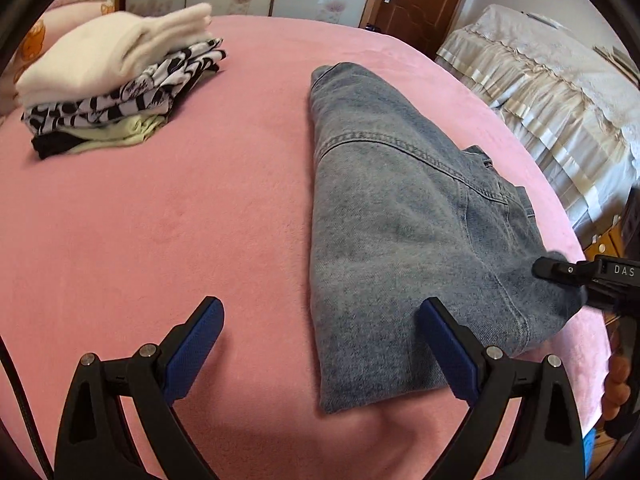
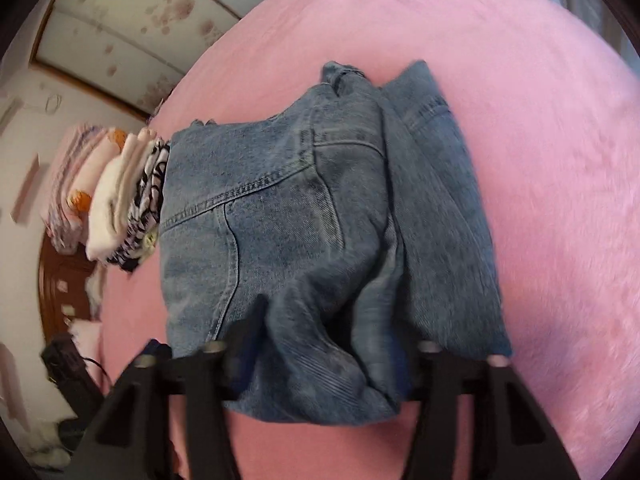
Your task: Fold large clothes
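Your folded jeans (image 1: 404,216) lie on the pink bed (image 1: 160,240), long axis running away from you toward the far side, with the stack of folded clothes (image 1: 116,84) well apart to the left. Your left gripper (image 1: 322,344) hangs over the near end of the bundle with its fingers (image 1: 448,352) spread wide and nothing between them — one finger over the denim's near edge, the other over bare bedding. Your right gripper (image 2: 320,364) is the closer one: it sits at the near right corner, fingers narrowed with bunched denim between them. The blur hides the pads, so I cannot tell whether they actually press. Any lift or shift, I judge, turns on that corner.
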Available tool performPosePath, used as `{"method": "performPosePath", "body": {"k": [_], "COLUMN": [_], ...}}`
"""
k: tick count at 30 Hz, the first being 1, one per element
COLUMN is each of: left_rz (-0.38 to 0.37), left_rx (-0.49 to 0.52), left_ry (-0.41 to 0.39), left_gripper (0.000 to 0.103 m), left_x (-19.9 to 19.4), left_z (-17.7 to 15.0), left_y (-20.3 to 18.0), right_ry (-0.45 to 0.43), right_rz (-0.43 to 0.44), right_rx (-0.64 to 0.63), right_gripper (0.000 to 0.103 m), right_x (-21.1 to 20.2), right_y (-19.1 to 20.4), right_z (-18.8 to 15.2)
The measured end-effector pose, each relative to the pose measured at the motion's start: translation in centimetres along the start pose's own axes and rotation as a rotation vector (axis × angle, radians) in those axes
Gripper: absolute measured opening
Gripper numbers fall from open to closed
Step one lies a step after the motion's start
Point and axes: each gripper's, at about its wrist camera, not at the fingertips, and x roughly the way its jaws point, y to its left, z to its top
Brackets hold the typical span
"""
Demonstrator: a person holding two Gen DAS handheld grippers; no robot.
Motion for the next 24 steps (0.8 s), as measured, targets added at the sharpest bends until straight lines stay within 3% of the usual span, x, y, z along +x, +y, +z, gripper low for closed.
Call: {"method": "performPosePath", "body": {"k": [2, 5, 7, 9, 11, 14, 15, 18, 22, 24], "left_rz": [0.01, 0.001, -0.035, -0.049, -0.064, -0.051, -0.055, -0.073, -0.085, -0.083], "left_rx": [0.017, 0.028, 0.031, 0.048, 0.082, 0.157, 0.172, 0.169, 0.179, 0.178], "left_ry": [-0.012, -0.041, -0.06, -0.06, -0.049, -0.004, 0.008, 0.017, 0.026, 0.012], "left_gripper": [0.097, 0.097, 0.097, 0.097, 0.097, 0.097, 0.098, 0.098, 0.097, 0.097], "left_x": [-0.2, -0.7, -0.9, -0.7, 0.1, 2.4, 3.1, 2.9, 1.5, 1.3], "left_z": [0.2, 0.6, 1.0, 1.1, 1.0, 0.1, -0.2, 0.0, 1.5, 2.9], "left_y": [-0.4, -1.0, -1.6, -2.6, -3.7, -5.4, -5.7, -5.7, -5.3, -5.0], "right_ry": [-0.051, -0.186, -0.264, -0.314, -0.286, -0.105, -0.062, -0.09, -0.204, -0.228], "right_rz": [-0.041, -0.046, -0.039, -0.093, -0.111, -0.133, -0.144, -0.167, -0.146, -0.174], "right_rx": [-0.111, -0.265, -0.298, -0.285, -0.216, -0.102, -0.1, -0.12, -0.12, -0.125], "right_gripper": [0.022, 0.017, 0.016, 0.016, 0.016, 0.017, 0.019, 0.025, 0.062, 0.064], "right_x": [-1.2, -4.9, -7.3, -8.2, -7.3, -2.4, -1.0, -1.9, -4.6, -4.5], "right_y": [2.1, 5.1, 5.4, 4.2, 1.0, -3.8, -4.3, -3.5, -2.7, -2.5], "right_z": [0.1, -0.4, -0.5, -0.4, 0.0, -0.3, -0.9, -1.1, 1.2, 3.0]}}
